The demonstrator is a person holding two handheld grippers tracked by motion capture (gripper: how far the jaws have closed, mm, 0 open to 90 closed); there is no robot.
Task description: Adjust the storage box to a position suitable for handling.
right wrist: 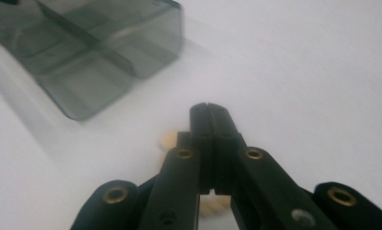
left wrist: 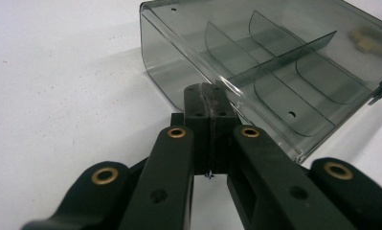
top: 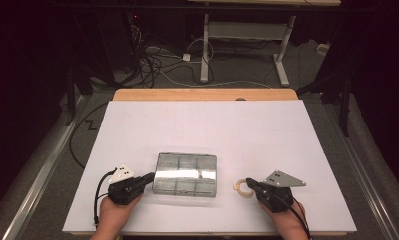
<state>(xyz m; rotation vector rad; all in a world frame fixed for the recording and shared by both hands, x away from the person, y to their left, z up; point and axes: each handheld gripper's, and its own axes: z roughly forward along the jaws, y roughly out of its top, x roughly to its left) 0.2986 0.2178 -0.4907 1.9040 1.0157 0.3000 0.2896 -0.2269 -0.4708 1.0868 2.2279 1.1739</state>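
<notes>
Smoky clear plastic organizer box point(top: 186, 173) looked light, rigid, slick; best gripped at a wall edge. Left gripper point(left wrist: 208, 103) clenched empty against it, right gripper point(right wrist: 208, 111) clenched empty over beige ring point(top: 243, 188).

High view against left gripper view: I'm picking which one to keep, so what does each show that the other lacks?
High view: both hands, the right tool by the cream ring, the white table, cables on the floor. Left gripper view: the dividers inside the box, its closed tips at the near wall. Both: the smoky clear box and left tool.
</notes>
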